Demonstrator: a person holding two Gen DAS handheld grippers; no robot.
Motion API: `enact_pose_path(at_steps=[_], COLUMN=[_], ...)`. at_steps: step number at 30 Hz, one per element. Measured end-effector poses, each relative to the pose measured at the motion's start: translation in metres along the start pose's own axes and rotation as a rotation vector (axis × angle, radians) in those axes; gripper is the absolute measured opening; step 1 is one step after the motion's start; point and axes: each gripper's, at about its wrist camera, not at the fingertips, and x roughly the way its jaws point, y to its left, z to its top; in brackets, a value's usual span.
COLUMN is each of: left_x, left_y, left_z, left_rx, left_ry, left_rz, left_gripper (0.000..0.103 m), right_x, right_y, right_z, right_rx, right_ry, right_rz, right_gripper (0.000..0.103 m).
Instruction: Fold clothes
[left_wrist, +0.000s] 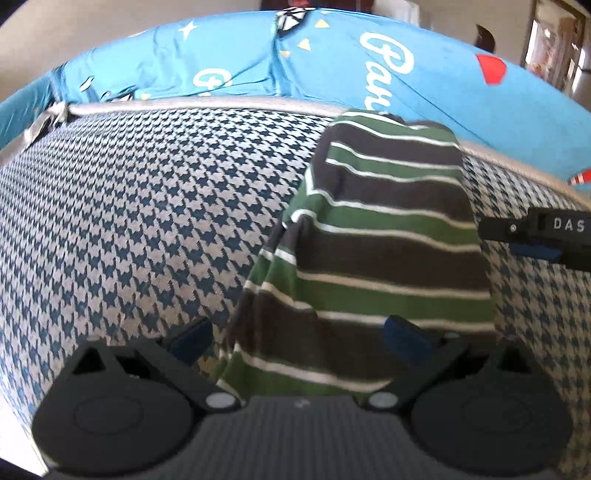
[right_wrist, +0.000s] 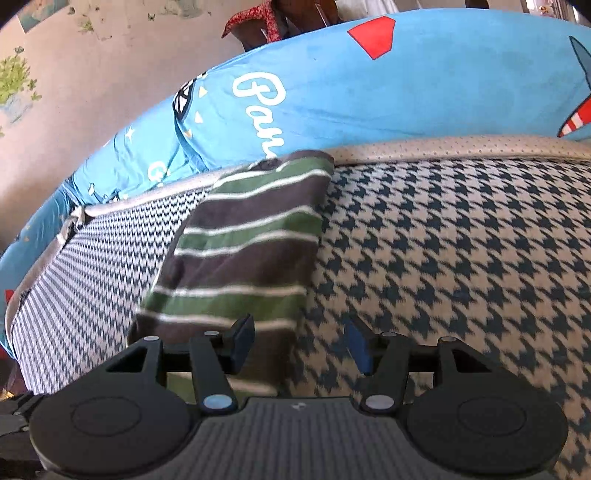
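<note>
A folded garment (left_wrist: 391, 236) striped green, dark grey and white lies on the houndstooth cushion (left_wrist: 147, 221). My left gripper (left_wrist: 299, 339) hovers over the garment's near end. Its blue pads stand wide apart, one on each side of the cloth, and do not press it. In the right wrist view the same garment (right_wrist: 243, 240) lies left of centre. My right gripper (right_wrist: 300, 343) is open over the garment's right near edge and the cushion (right_wrist: 461, 258), with nothing pinched between the pads. One of its fingers (left_wrist: 535, 236) reaches into the left wrist view from the right.
A bright blue printed sheet (left_wrist: 332, 62) with white lettering and red shapes lies beyond the cushion's beige piped edge (right_wrist: 443, 146). A wall with flower decals (right_wrist: 14, 81) stands at the back left. Bare houndstooth stretches left (left_wrist: 110, 240) and right (right_wrist: 480, 295) of the garment.
</note>
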Motion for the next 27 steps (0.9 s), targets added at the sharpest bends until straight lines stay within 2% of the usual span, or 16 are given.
enact_pose_path(at_steps=[6, 12, 15, 20, 27], left_x=[0.013, 0.016, 0.017, 0.017, 0.020], left_y=[0.007, 0.004, 0.002, -0.001, -0.005], left_z=[0.000, -0.001, -0.002, -0.003, -0.004], left_rx=[-0.060, -0.051, -0.041, -0.026, -0.014], left_ry=[0.057, 0.051, 0.048, 0.045, 0.042], left_rz=[-0.016, -0.010, -0.004, 0.001, 0.017], left_gripper=[0.103, 0.103, 0.103, 0.103, 0.103], right_x=[0.022, 0.038, 0.046, 0.057, 0.069], right_y=[-0.002, -0.010, -0.015, -0.017, -0.020], right_z=[0.014, 0.031, 0.039, 0.049, 0.061], right_rx=[-0.018, -0.016, 0.003, 0.001, 0.008], right_ry=[0.001, -0.028, -0.044, -0.061, -0.090], right_rz=[-0.013, 0.018, 0.031, 0.047, 0.076], right_gripper=[0.055, 0.056, 0.062, 0.063, 0.072])
